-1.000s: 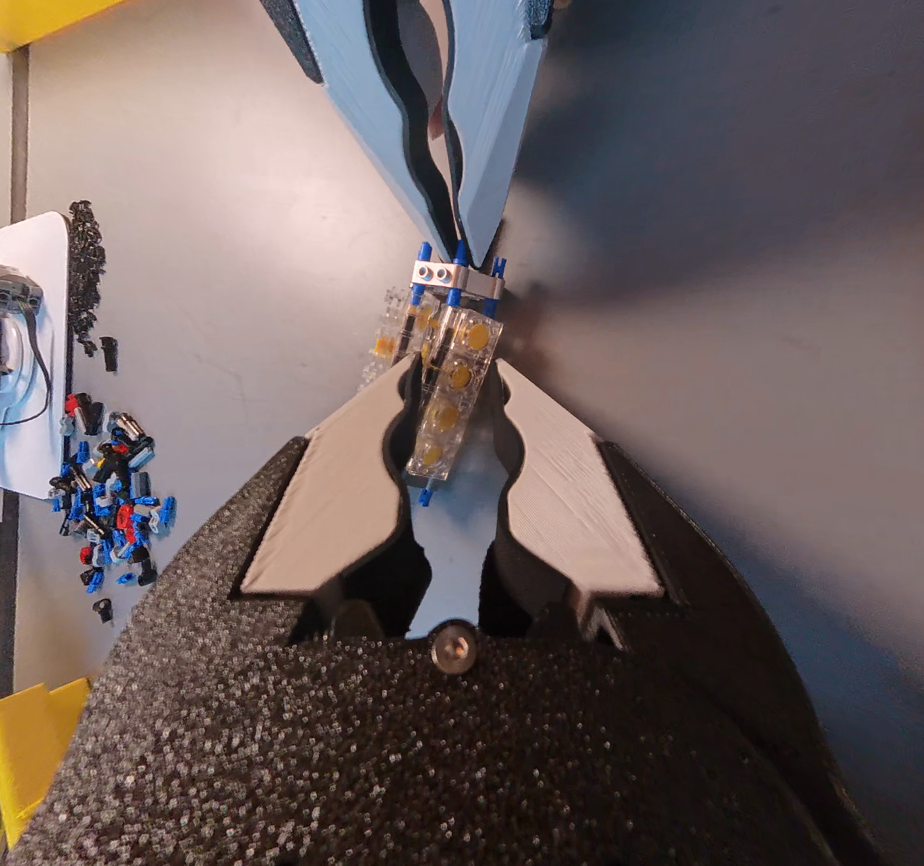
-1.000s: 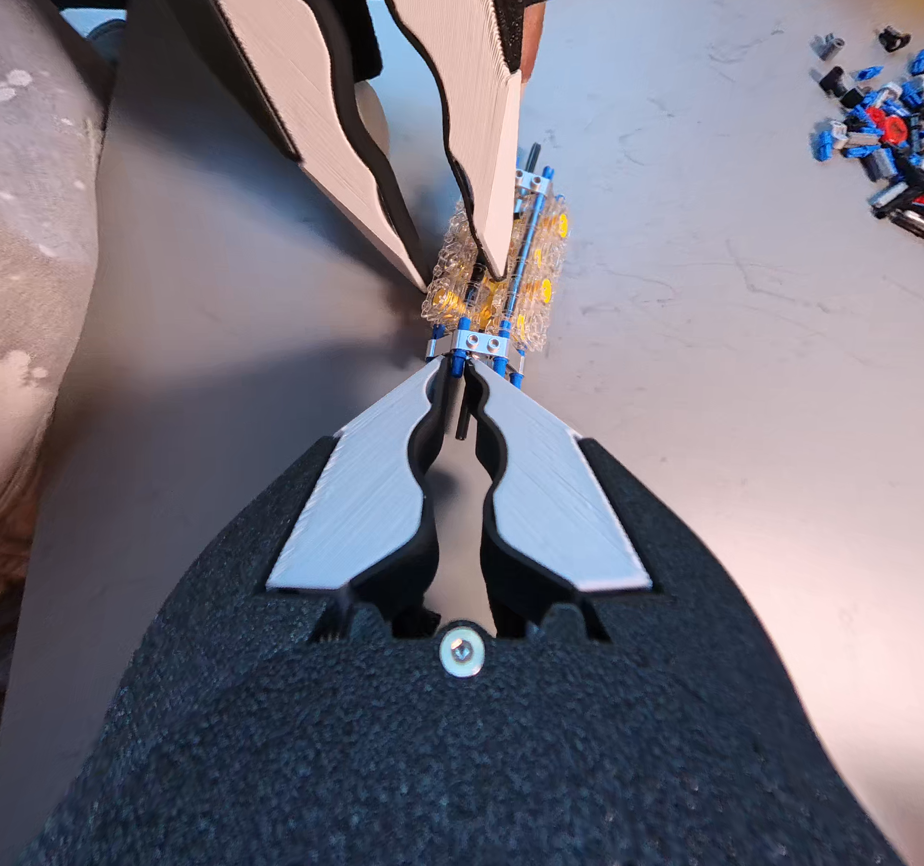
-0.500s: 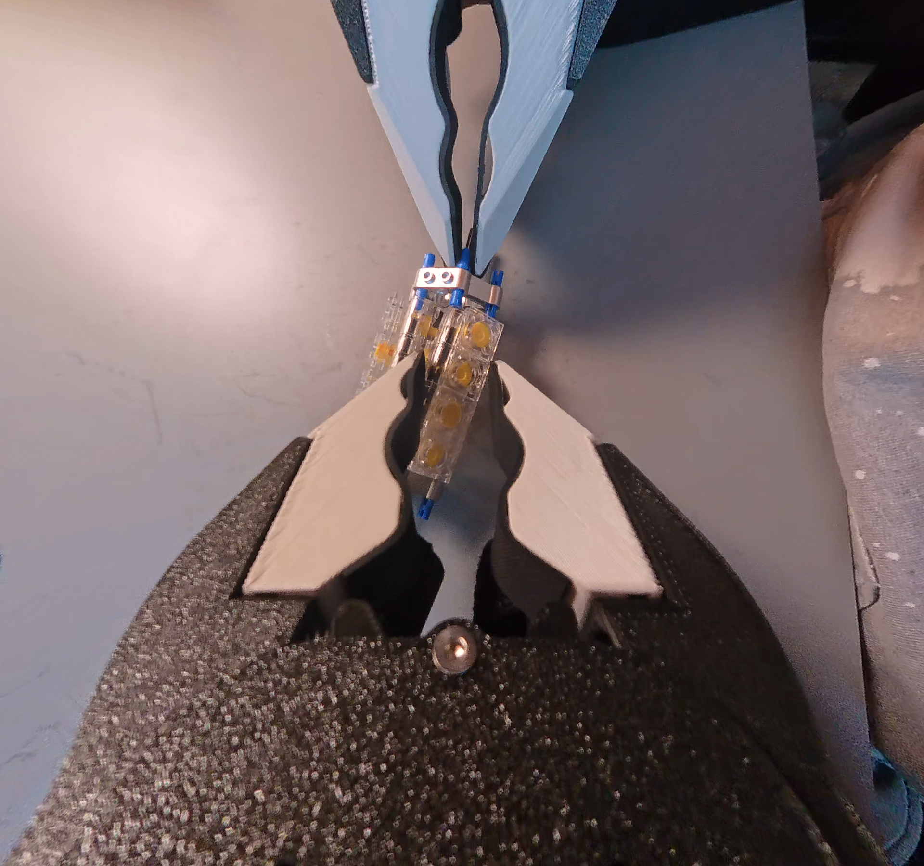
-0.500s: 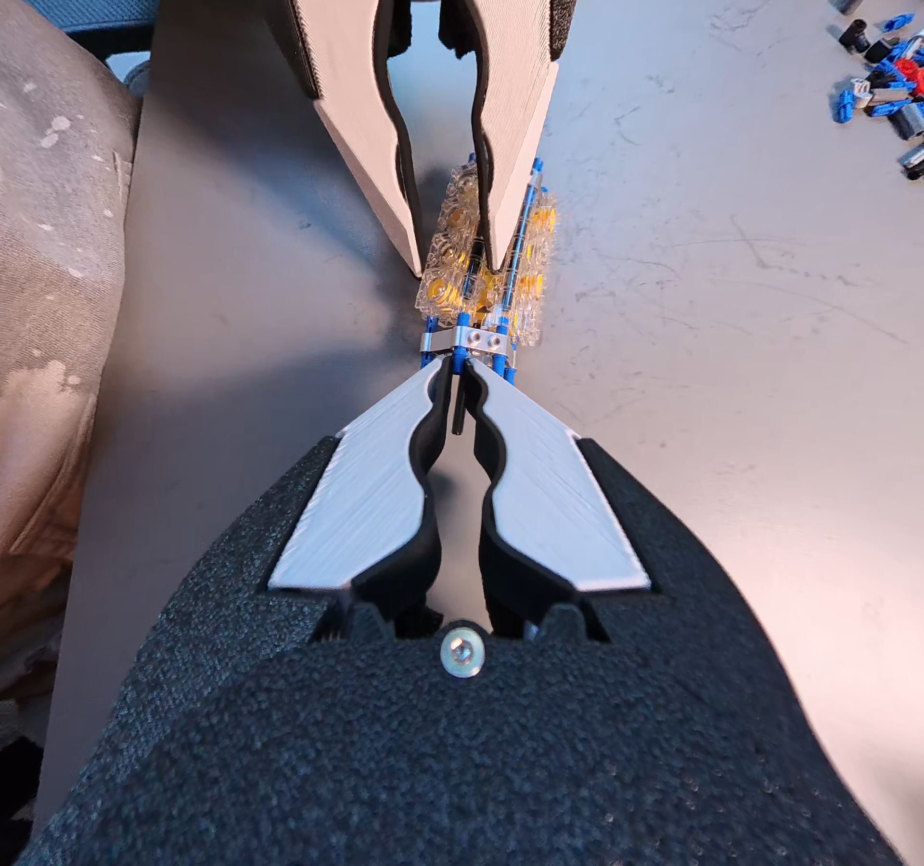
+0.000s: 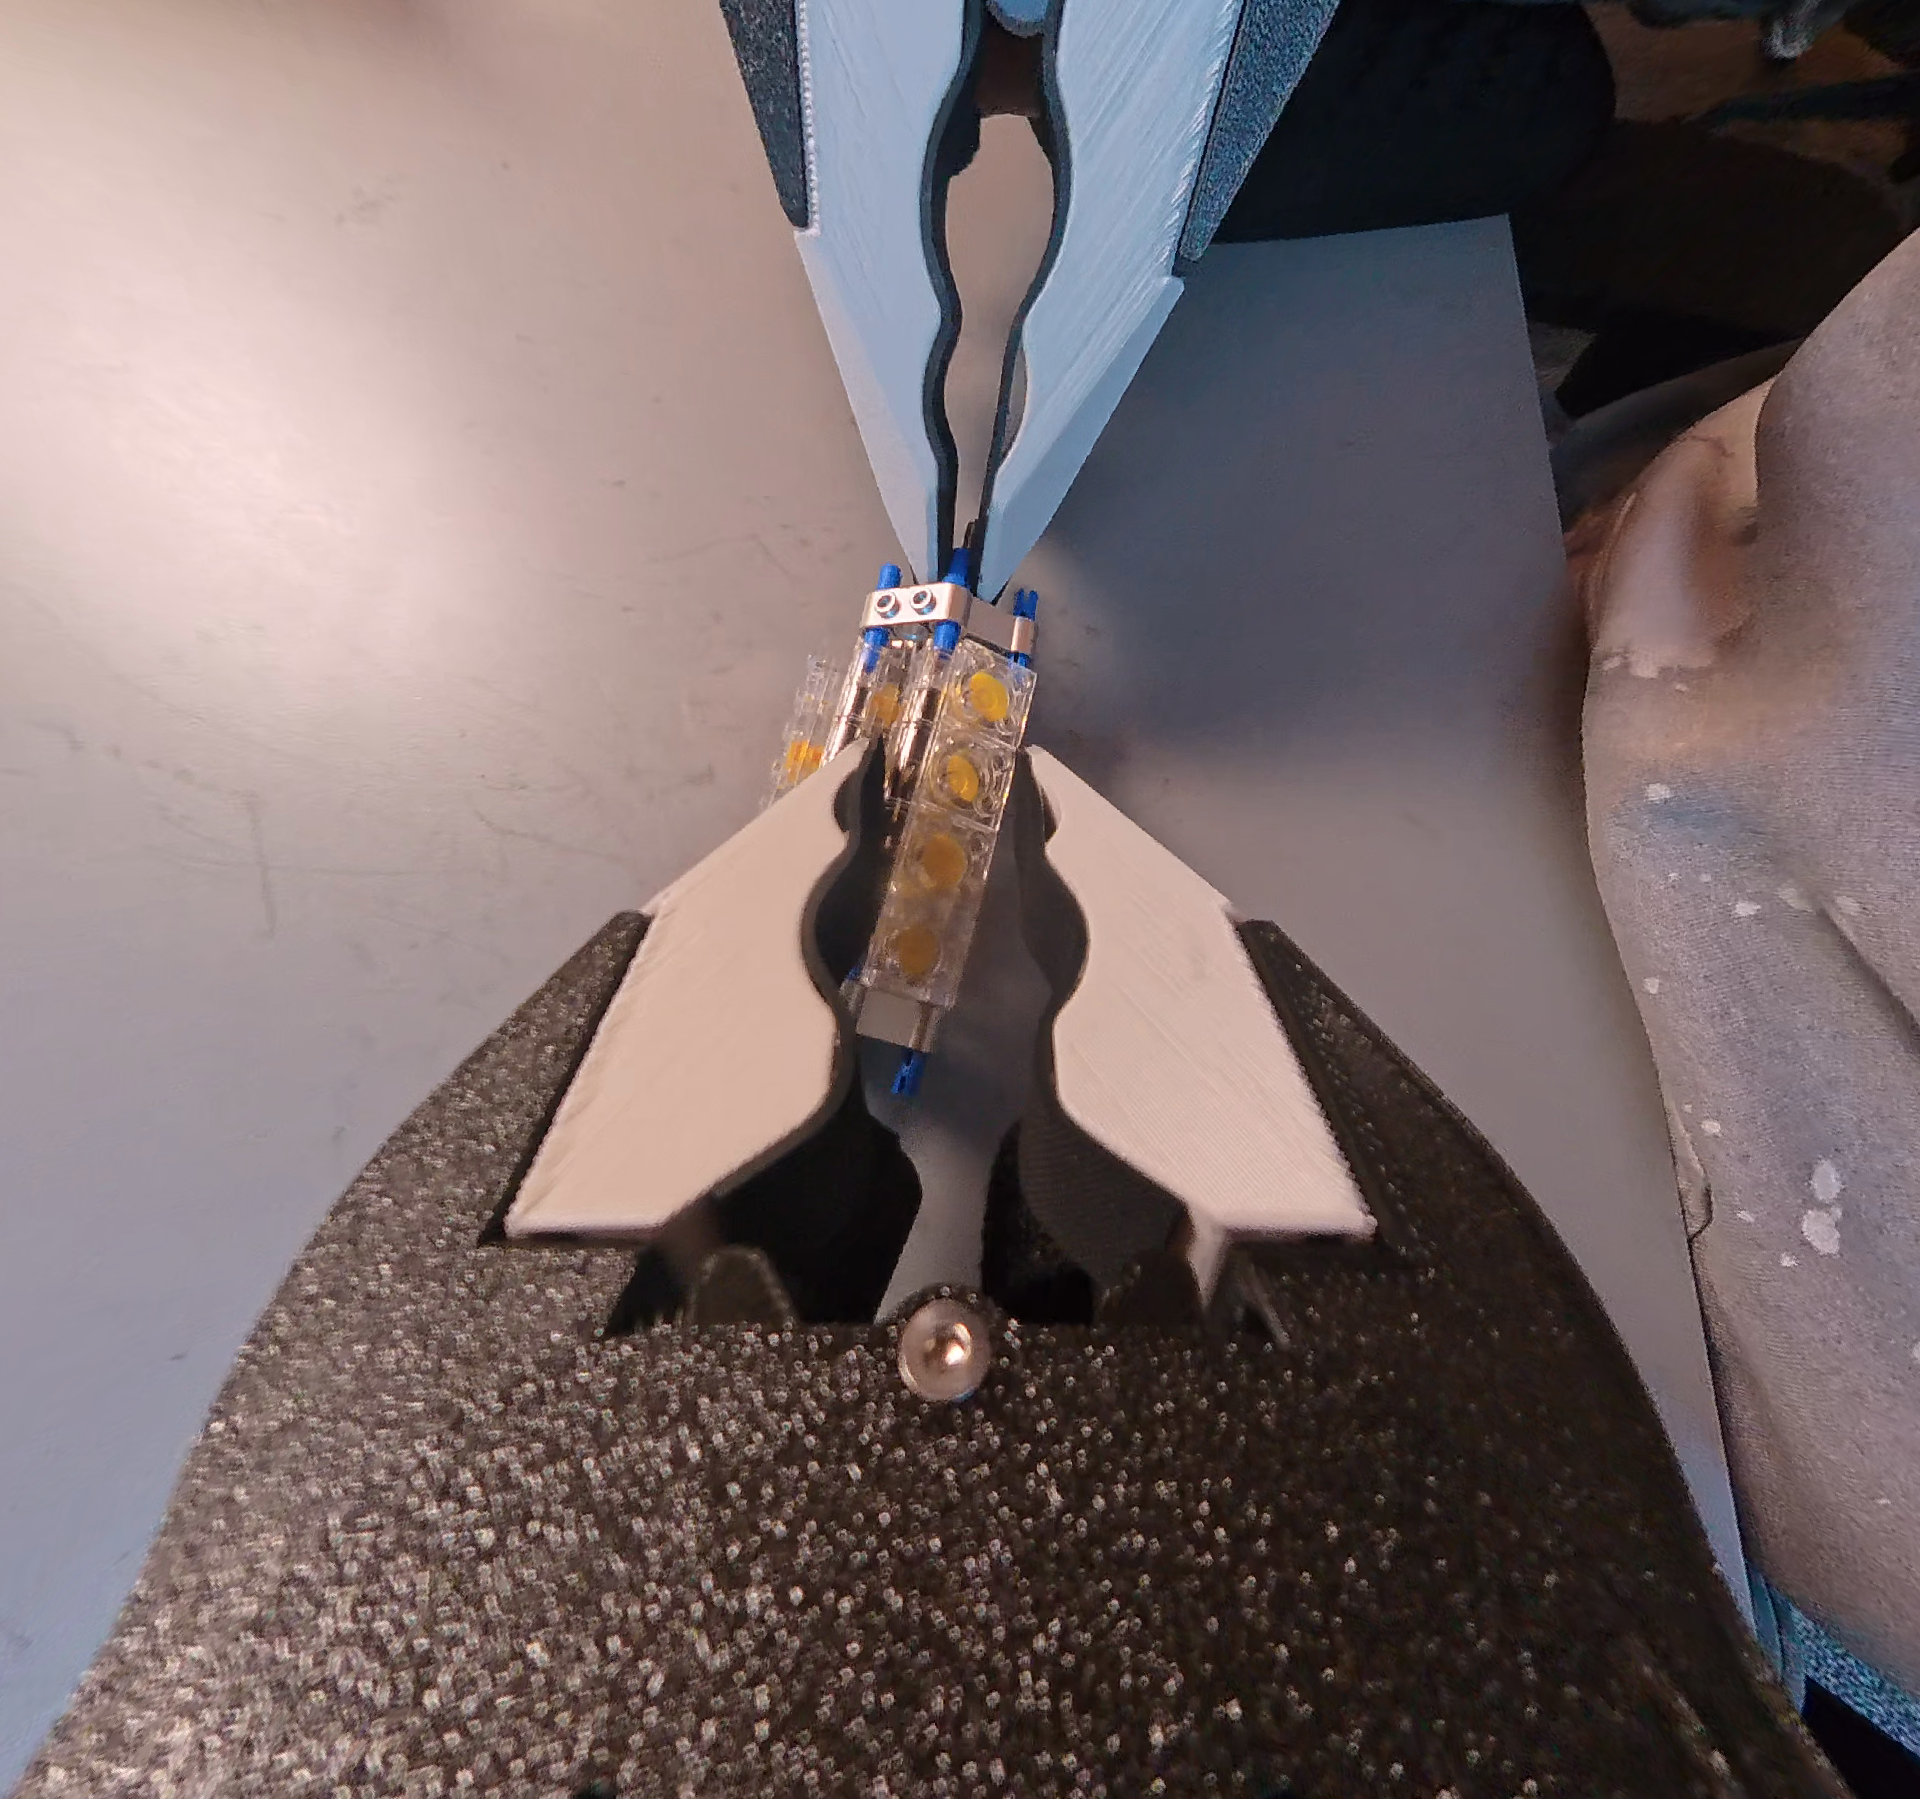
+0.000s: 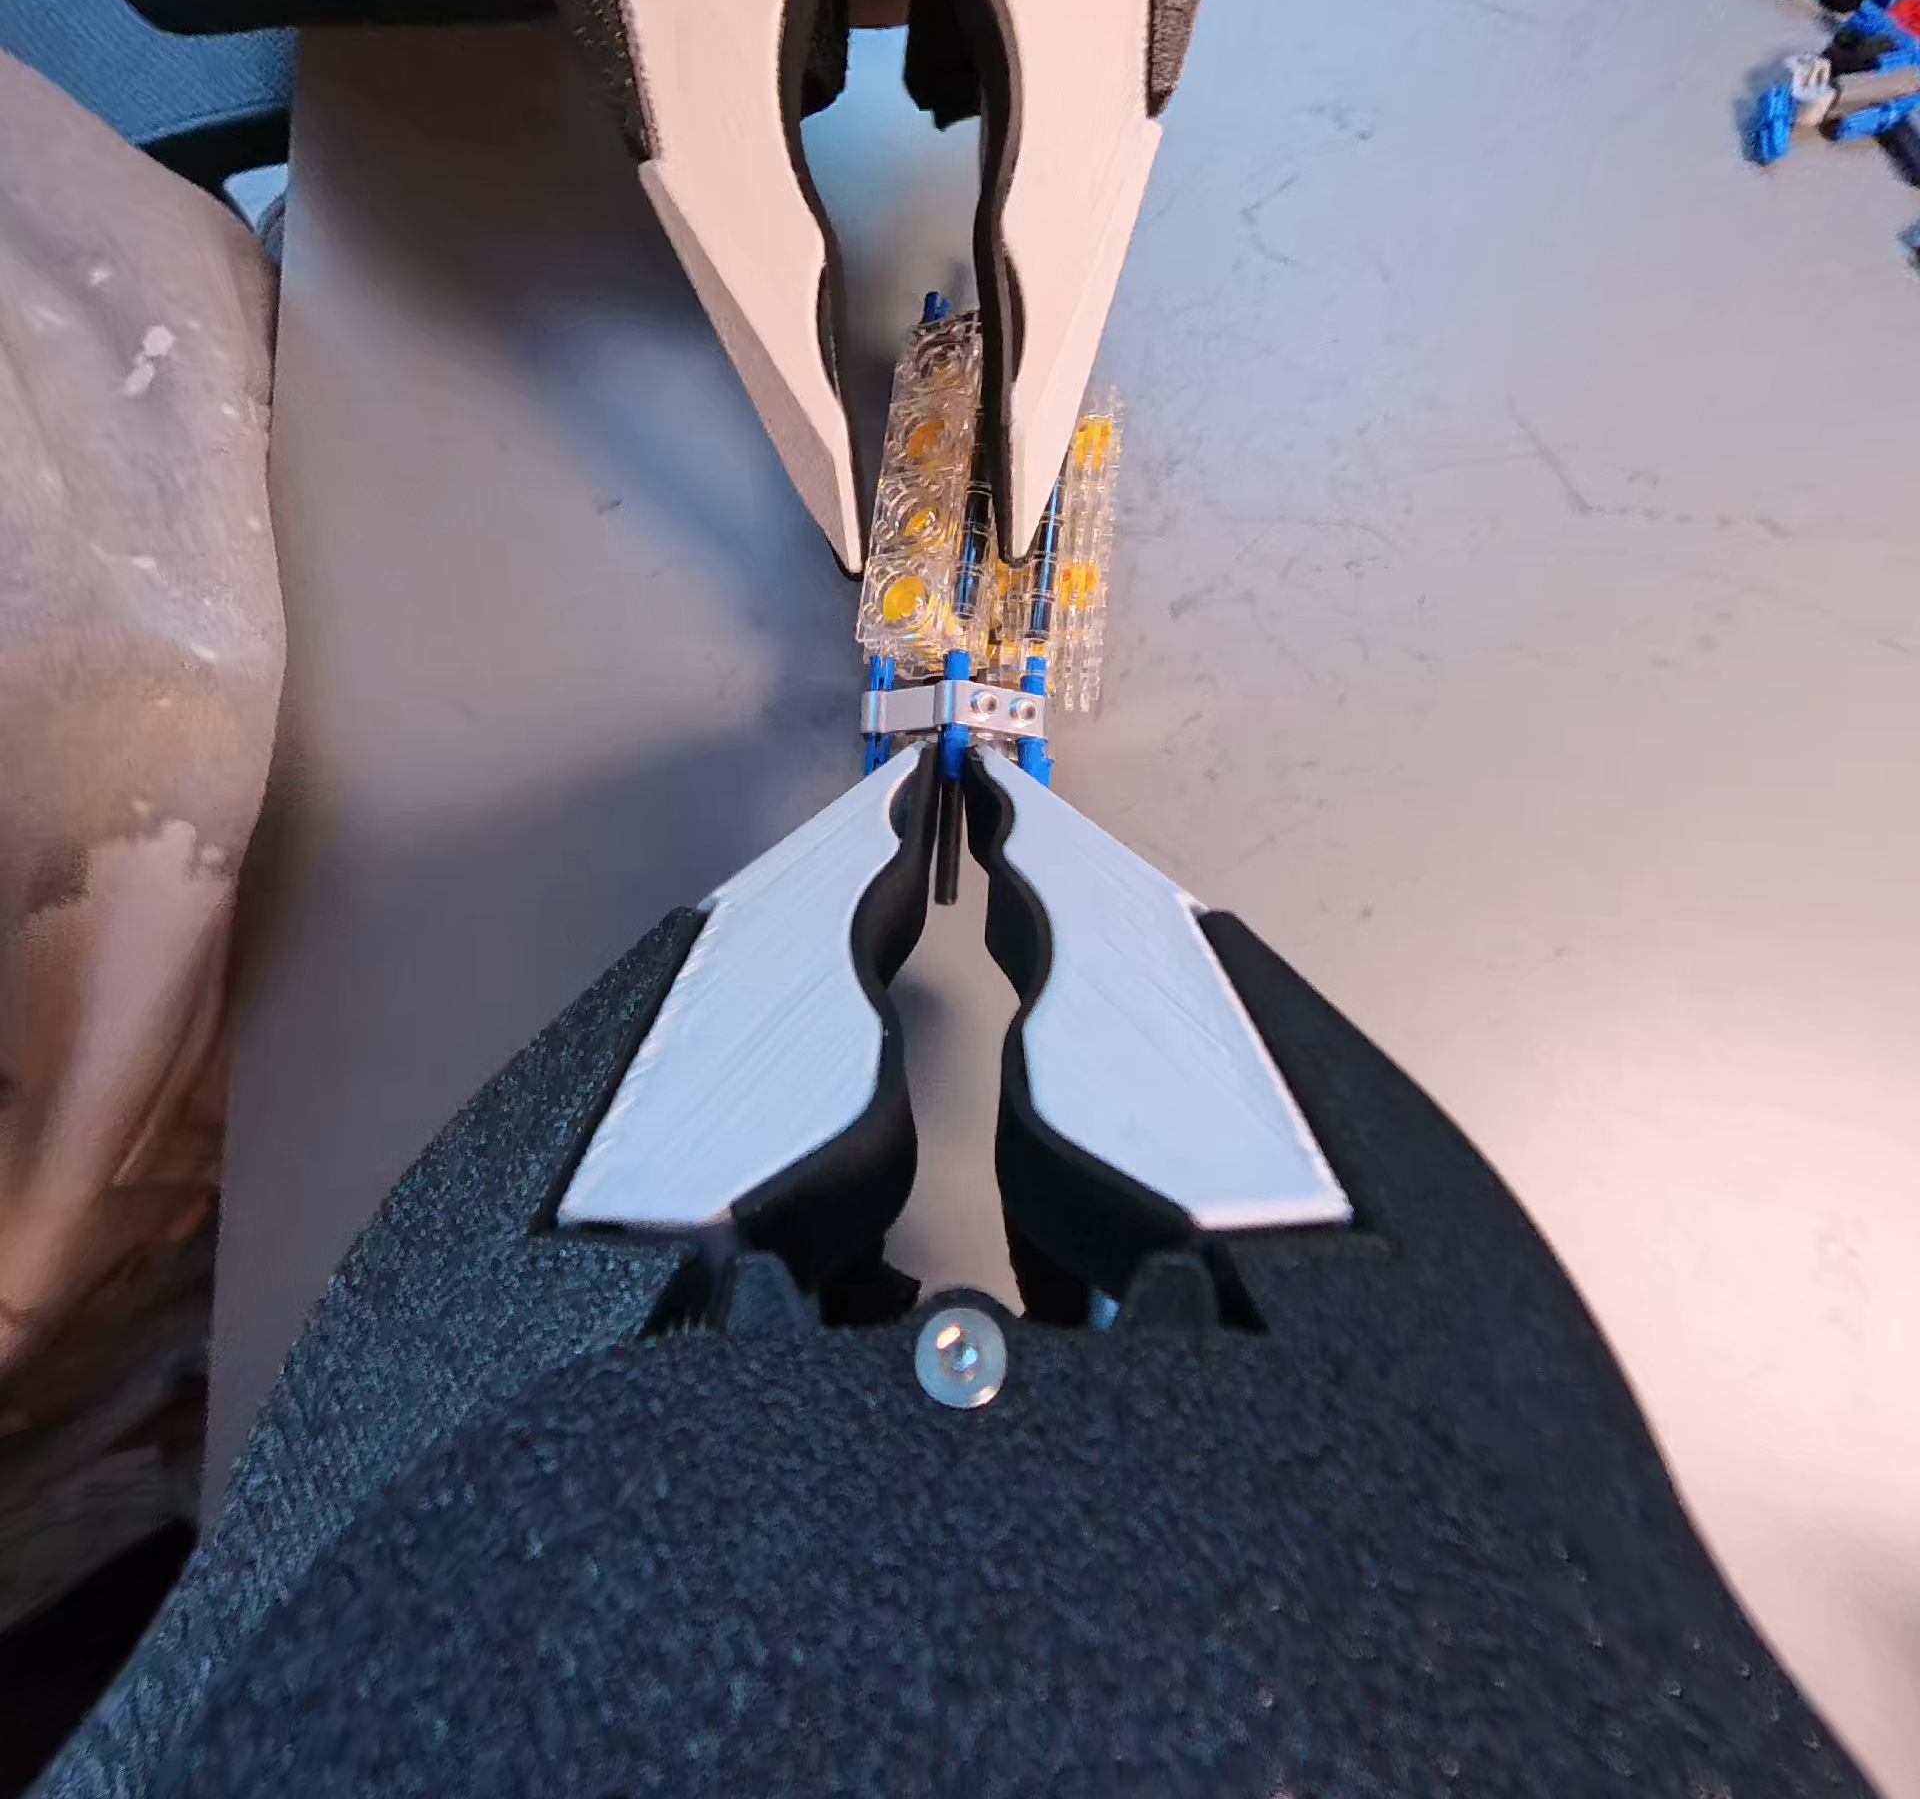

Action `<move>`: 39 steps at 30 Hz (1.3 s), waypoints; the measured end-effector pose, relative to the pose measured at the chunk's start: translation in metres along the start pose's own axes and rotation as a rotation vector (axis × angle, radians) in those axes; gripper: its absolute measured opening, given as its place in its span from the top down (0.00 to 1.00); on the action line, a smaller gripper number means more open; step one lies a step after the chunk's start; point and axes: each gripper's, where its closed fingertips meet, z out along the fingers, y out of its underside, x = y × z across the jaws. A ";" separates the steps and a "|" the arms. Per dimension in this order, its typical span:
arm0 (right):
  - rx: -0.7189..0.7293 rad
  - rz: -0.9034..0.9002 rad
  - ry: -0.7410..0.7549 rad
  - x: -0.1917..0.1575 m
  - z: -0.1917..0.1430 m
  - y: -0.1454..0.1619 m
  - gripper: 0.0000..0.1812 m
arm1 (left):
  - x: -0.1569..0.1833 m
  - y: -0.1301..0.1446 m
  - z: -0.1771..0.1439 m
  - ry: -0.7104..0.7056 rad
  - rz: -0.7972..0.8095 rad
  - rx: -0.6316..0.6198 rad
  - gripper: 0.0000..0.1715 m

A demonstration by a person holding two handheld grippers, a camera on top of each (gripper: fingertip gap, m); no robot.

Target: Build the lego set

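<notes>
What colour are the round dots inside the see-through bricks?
Yellow dots, clearest in the left wrist view.

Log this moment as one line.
left gripper: shut on clear block | right gripper: shut on black axle | assembly held above table

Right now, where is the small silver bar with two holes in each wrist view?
Left wrist view: silver bar just above centre, at the far gripper's tips.
Right wrist view: silver bar just above centre, beyond this gripper's own tips.
Shared landmark: the clear block with yellow dots.
</notes>
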 end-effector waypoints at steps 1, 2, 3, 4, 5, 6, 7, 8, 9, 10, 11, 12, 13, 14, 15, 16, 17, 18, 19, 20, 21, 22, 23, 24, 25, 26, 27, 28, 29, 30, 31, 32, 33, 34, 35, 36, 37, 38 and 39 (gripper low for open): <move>-0.001 0.025 0.001 0.000 0.000 -0.001 0.99 | 0.000 0.000 0.000 -0.001 0.001 -0.001 0.87; -0.001 0.039 0.004 0.000 0.001 -0.001 0.99 | 0.000 0.000 0.000 -0.004 0.002 -0.003 0.87; 0.001 0.053 0.008 0.000 0.001 -0.001 0.99 | 0.000 0.000 0.000 -0.010 0.000 -0.003 0.87; 0.008 0.070 0.015 0.001 0.001 0.000 0.99 | 0.000 0.000 0.000 -0.017 -0.003 -0.001 0.88; 0.017 0.085 0.021 0.002 0.001 0.000 0.99 | -0.001 0.000 0.000 -0.023 -0.009 0.000 0.88; 0.026 0.102 0.040 0.004 0.002 0.001 0.99 | -0.002 -0.001 0.000 -0.028 -0.019 0.002 0.88; 0.039 0.122 0.070 0.006 0.001 0.001 0.99 | -0.004 -0.001 0.000 -0.034 -0.033 0.002 0.88; 0.049 0.128 0.116 0.010 -0.001 0.002 0.97 | -0.005 -0.003 0.000 -0.042 -0.050 0.002 0.88; 0.063 0.140 0.177 0.014 -0.007 0.002 0.94 | -0.006 -0.004 0.001 -0.049 -0.075 0.005 0.88; 0.080 0.171 0.221 0.015 -0.014 0.001 0.90 | -0.007 -0.005 0.001 -0.059 -0.110 0.011 0.88; 0.107 0.217 0.240 0.012 -0.019 -0.003 0.85 | -0.009 -0.006 0.002 -0.069 -0.151 0.021 0.87; 0.132 0.261 0.271 0.009 -0.022 -0.006 0.83 | -0.010 -0.008 0.002 -0.076 -0.195 0.032 0.88; 0.140 0.297 0.316 0.008 -0.023 -0.006 0.81 | -0.012 -0.009 0.002 -0.087 -0.247 0.043 0.88; 0.138 0.333 0.364 0.007 -0.022 -0.006 0.77 | -0.015 -0.010 0.003 -0.101 -0.305 0.057 0.87; 0.147 0.378 0.410 0.007 -0.019 -0.006 0.69 | -0.019 -0.012 0.003 -0.116 -0.366 0.075 0.88; 0.165 0.432 0.456 0.008 -0.015 -0.008 0.63 | -0.022 -0.014 0.004 -0.128 -0.422 0.096 0.88; 0.188 0.478 0.495 0.009 -0.009 -0.010 0.55 | -0.025 -0.016 0.004 -0.134 -0.471 0.120 0.87; 0.210 0.513 0.536 0.012 -0.004 -0.011 0.49 | -0.028 -0.017 0.005 -0.135 -0.516 0.145 0.87; 0.223 0.532 0.566 0.015 0.002 -0.012 0.46 | -0.030 -0.019 0.006 -0.133 -0.560 0.172 0.87; 0.234 0.548 0.582 0.017 0.009 -0.014 0.42 | -0.033 -0.021 0.007 -0.130 -0.597 0.195 0.87; 0.233 0.557 0.598 0.020 0.012 -0.015 0.40 | -0.035 -0.022 0.007 -0.130 -0.626 0.214 0.87; 0.243 0.540 0.623 0.025 0.011 -0.019 0.40 | -0.038 -0.023 0.007 -0.130 -0.650 0.232 0.87; 0.253 0.515 0.658 0.030 0.006 -0.023 0.44 | -0.041 -0.024 0.007 -0.128 -0.672 0.247 0.87; 0.257 0.494 0.670 0.033 0.005 -0.026 0.48 | -0.044 -0.025 0.006 -0.124 -0.693 0.262 0.87; 0.247 0.497 0.664 0.037 0.006 -0.025 0.48 | -0.046 -0.026 0.007 -0.116 -0.714 0.278 0.87; 0.231 0.509 0.649 0.039 0.009 -0.022 0.47 | -0.048 -0.027 0.007 -0.106 -0.735 0.293 0.87; 0.219 0.518 0.632 0.041 0.012 -0.021 0.46 | -0.049 -0.028 0.007 -0.092 -0.754 0.306 0.87; 0.215 0.516 0.630 0.043 0.012 -0.021 0.45 | -0.050 -0.029 0.008 -0.082 -0.774 0.321 0.87; 0.207 0.504 0.637 0.045 0.012 -0.021 0.45 | -0.051 -0.029 0.008 -0.074 -0.792 0.337 0.87; 0.198 0.493 0.647 0.047 0.012 -0.020 0.44 | -0.053 -0.030 0.007 -0.065 -0.808 0.351 0.87; 0.196 0.486 0.646 0.049 0.012 -0.021 0.44 | -0.054 -0.030 0.006 -0.058 -0.821 0.361 0.87; 0.199 0.479 0.637 0.050 0.012 -0.022 0.44 | -0.055 -0.030 0.005 -0.053 -0.829 0.366 0.87; 0.199 0.470 0.622 0.051 0.013 -0.022 0.44 | -0.056 -0.029 0.005 -0.051 -0.826 0.364 0.87; 0.199 0.460 0.607 0.052 0.013 -0.023 0.44 | -0.057 -0.028 0.005 -0.049 -0.824 0.360 0.87; 0.194 0.451 0.598 0.054 0.014 -0.023 0.44 | -0.058 -0.028 0.004 -0.044 -0.826 0.360 0.86; 0.193 0.443 0.587 0.054 0.014 -0.023 0.45 | -0.058 -0.028 0.004 -0.034 -0.831 0.362 0.86; 0.194 0.429 0.571 0.055 0.014 -0.023 0.45 | -0.059 -0.028 0.004 -0.022 -0.836 0.363 0.86; 0.197 0.420 0.552 0.055 0.013 -0.023 0.45 | -0.059 -0.028 0.003 -0.009 -0.839 0.363 0.86; 0.197 0.411 0.539 0.055 0.013 -0.024 0.45 | -0.059 -0.028 0.003 0.001 -0.837 0.361 0.86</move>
